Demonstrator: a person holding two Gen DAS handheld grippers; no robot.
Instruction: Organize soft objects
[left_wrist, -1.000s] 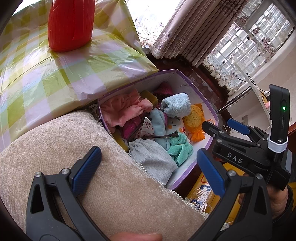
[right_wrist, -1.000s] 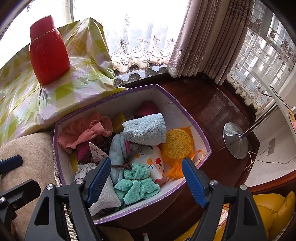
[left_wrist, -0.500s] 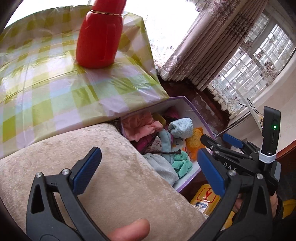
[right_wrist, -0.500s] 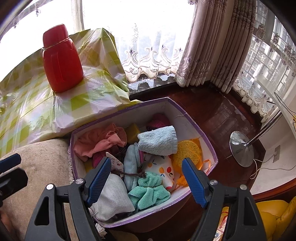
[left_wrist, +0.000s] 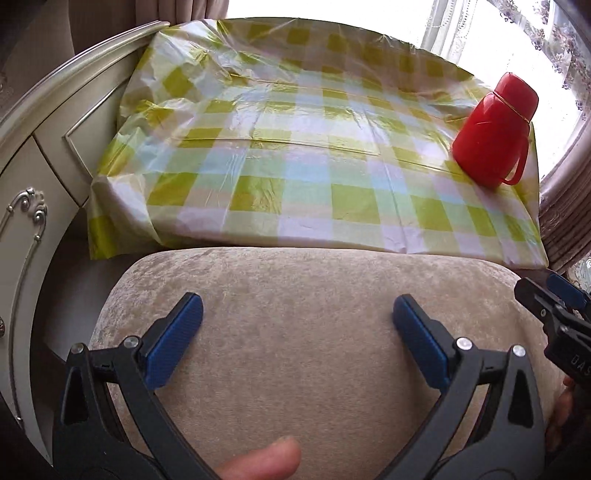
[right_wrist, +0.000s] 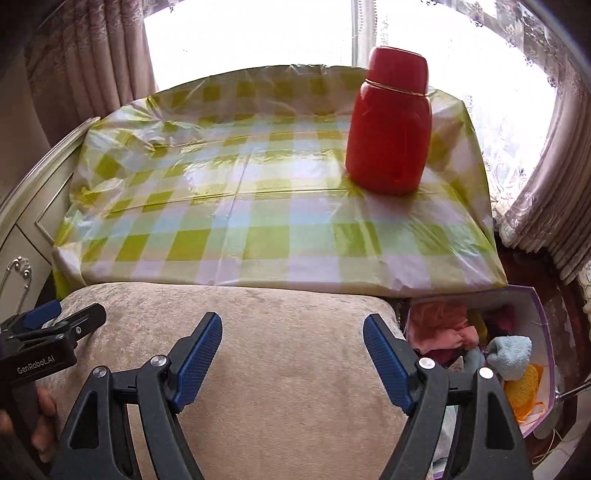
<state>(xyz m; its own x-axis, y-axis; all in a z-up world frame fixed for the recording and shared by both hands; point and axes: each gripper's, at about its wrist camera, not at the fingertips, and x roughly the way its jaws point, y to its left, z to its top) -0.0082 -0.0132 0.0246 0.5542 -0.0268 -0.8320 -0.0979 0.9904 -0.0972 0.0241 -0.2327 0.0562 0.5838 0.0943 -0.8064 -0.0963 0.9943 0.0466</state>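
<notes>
A purple-rimmed white box holds several soft things: a pink cloth, a light blue rolled towel and a yellow sponge. It sits low at the right edge of the right wrist view and is out of the left wrist view. My left gripper stands open over a beige cushioned seat with nothing between its fingers. My right gripper is open and empty too, over the same seat, left of the box. Each gripper shows at the edge of the other's view.
Beyond the seat is a table under a green-checked plastic cloth with a red flask on its right part. A cream cabinet with drawers stands at the left. Curtains and a bright window lie behind.
Both views have swung left, away from the box, onto the seat and the checked table. The box has left the left wrist view and slid to the right edge of the right wrist view. Both grippers stayed open.
</notes>
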